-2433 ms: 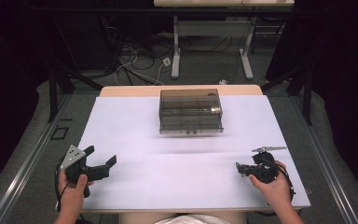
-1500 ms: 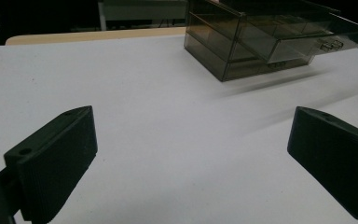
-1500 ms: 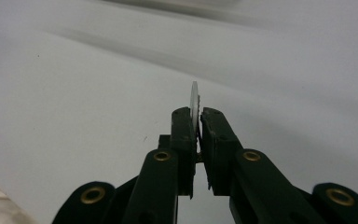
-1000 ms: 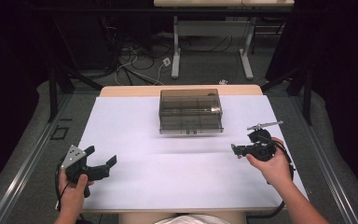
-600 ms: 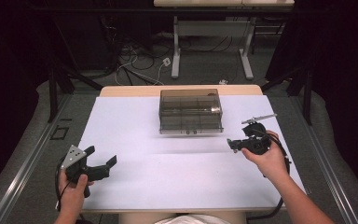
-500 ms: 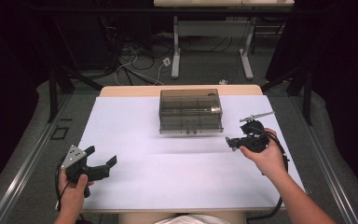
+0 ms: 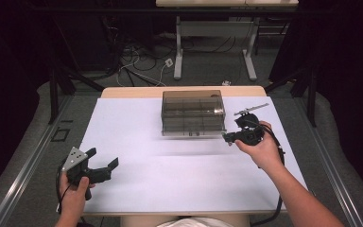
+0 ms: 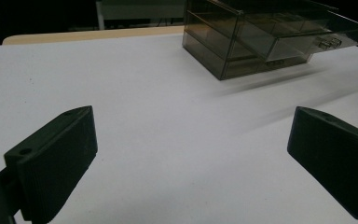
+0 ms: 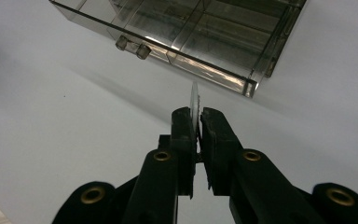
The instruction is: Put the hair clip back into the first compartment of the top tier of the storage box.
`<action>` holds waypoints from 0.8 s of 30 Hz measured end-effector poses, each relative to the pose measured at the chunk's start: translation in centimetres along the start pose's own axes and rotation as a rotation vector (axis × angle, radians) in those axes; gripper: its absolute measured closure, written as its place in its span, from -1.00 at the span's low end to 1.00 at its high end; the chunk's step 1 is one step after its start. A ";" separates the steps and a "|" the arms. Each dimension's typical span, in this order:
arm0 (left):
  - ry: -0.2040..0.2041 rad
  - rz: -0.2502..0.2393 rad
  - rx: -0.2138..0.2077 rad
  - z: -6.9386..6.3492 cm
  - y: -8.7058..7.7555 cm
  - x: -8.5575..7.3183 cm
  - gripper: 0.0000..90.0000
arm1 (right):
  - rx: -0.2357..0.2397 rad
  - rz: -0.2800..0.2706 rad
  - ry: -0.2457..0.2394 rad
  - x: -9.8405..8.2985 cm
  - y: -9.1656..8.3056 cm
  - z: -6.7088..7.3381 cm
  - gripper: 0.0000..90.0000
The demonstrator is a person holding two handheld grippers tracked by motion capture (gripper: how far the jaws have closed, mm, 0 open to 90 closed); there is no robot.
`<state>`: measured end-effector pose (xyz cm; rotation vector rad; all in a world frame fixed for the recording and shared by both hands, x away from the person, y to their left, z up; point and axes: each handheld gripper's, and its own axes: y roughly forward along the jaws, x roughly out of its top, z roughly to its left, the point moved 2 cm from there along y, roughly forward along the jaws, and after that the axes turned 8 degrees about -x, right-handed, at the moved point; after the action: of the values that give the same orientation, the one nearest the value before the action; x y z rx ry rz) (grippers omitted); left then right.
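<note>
Smoky clear drawer box [image 7: 192, 112] sits at the far middle of the white table [image 7: 179, 179], front facing the person. In the left gripper view [image 8: 279, 37] one drawer sticks out a little from the stack; small knob on its front.

Right gripper [image 7: 228, 137] is just beside the box's front right corner, held by the right hand [image 7: 260, 149]. In the right gripper view its jaws are pressed together on a thin pale disc [image 9: 195, 103], edge-on, poking up past the tips. Disc edge points at the drawer front [image 9: 182, 56]; can't tell if it touches.

Left gripper [image 7: 105, 165] is near the table's front left corner, well apart from the box, in the left hand [image 7: 73, 196]. Its jaws stand wide apart, nothing between them, bare tabletop under them.
</note>
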<state>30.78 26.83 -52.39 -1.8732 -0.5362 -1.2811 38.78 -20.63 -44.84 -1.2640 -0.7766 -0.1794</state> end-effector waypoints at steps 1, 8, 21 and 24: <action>0.000 0.000 0.000 0.0 0.0 0.0 -0.96 | 0.000 -0.001 0.000 0.2 0.1 0.1 0.86; 0.006 0.002 -0.001 0.0 0.0 0.0 -0.96 | 0.005 -0.003 -0.018 1.5 0.6 1.0 0.86; 0.008 0.004 -0.002 0.0 0.0 0.0 -0.96 | 0.008 -0.008 -0.039 3.7 1.5 2.4 0.86; 0.009 0.005 -0.002 0.0 0.0 0.0 -0.96 | 0.007 -0.012 -0.045 4.0 1.6 2.6 0.86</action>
<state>30.80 26.86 -52.40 -1.8689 -0.5256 -1.2864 41.48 -16.62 -43.45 -1.2600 -0.8228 -0.1585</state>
